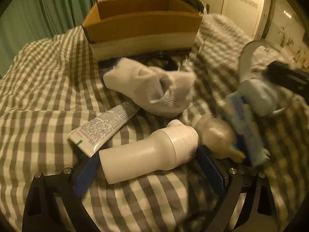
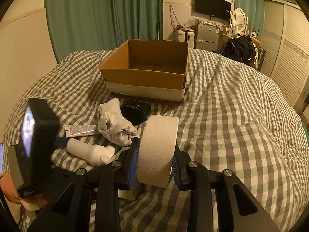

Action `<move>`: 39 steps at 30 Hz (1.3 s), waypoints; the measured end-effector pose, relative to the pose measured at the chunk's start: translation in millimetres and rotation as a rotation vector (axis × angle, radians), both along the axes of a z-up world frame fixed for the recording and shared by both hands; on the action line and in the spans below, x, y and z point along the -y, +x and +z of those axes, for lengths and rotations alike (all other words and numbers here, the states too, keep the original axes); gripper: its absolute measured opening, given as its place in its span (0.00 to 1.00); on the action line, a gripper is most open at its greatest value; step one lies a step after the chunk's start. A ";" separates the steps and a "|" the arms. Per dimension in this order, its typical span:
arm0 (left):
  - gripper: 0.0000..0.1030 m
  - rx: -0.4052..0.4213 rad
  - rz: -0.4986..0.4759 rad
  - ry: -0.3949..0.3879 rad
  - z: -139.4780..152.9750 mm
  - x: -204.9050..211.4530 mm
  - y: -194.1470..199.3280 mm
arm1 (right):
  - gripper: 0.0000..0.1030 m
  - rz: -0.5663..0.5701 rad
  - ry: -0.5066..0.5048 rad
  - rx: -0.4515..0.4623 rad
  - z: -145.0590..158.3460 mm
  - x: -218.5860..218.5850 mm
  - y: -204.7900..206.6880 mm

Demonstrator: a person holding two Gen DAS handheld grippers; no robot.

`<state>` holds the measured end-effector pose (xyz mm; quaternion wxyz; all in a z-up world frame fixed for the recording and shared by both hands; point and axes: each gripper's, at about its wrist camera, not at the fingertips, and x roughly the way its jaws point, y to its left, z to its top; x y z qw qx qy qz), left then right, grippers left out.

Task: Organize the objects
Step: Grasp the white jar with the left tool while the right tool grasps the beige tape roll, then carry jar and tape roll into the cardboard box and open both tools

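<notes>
My left gripper (image 1: 150, 166) is open around a white plastic bottle (image 1: 148, 152) lying on the checked bedspread; its blue pads sit at either side, not closed on it. Beside the bottle lie a white tube (image 1: 104, 129), a white glove (image 1: 152, 90), a small bear-shaped bottle (image 1: 214, 133) and a blue packet (image 1: 243, 127). My right gripper (image 2: 155, 160) is shut on a beige tape roll (image 2: 157, 147) and holds it over the bed. An open cardboard box (image 2: 146, 67) stands further back, also in the left wrist view (image 1: 143, 27).
A black dish (image 2: 135, 110) lies in front of the box next to the glove (image 2: 114, 123). The left gripper's body (image 2: 34, 141) fills the left of the right wrist view. Green curtains, a fridge and a wardrobe stand beyond the bed.
</notes>
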<state>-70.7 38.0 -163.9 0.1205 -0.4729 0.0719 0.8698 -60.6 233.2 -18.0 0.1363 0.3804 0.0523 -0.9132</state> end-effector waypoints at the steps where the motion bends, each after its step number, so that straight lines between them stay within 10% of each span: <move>1: 0.95 -0.018 0.005 0.008 4.6 1.9 3.3 | 0.29 -0.001 0.001 -0.001 0.9 0.2 0.7; 3: 0.89 -0.059 0.007 0.011 16.9 2.7 11.4 | 0.29 -0.002 0.003 -0.006 2.8 0.5 2.5; 4: 0.66 -0.079 0.014 0.000 21.2 2.4 12.9 | 0.29 -0.002 0.006 -0.011 5.0 1.4 3.8; 6: 0.49 -0.091 0.044 -0.010 29.5 8.4 14.2 | 0.29 -0.001 0.010 -0.027 9.8 1.8 7.2; 25: 0.36 -0.064 -0.006 0.189 41.0 1.7 13.4 | 0.29 -0.005 -0.011 -0.064 28.7 -1.2 11.2; 29: 0.32 -0.043 0.017 0.132 19.6 -12.0 -3.3 | 0.29 -0.007 -0.020 -0.059 27.1 -5.1 9.7; 39: 0.31 -0.137 0.037 0.168 76.1 2.2 6.2 | 0.28 0.012 -0.089 -0.122 62.8 -12.3 16.4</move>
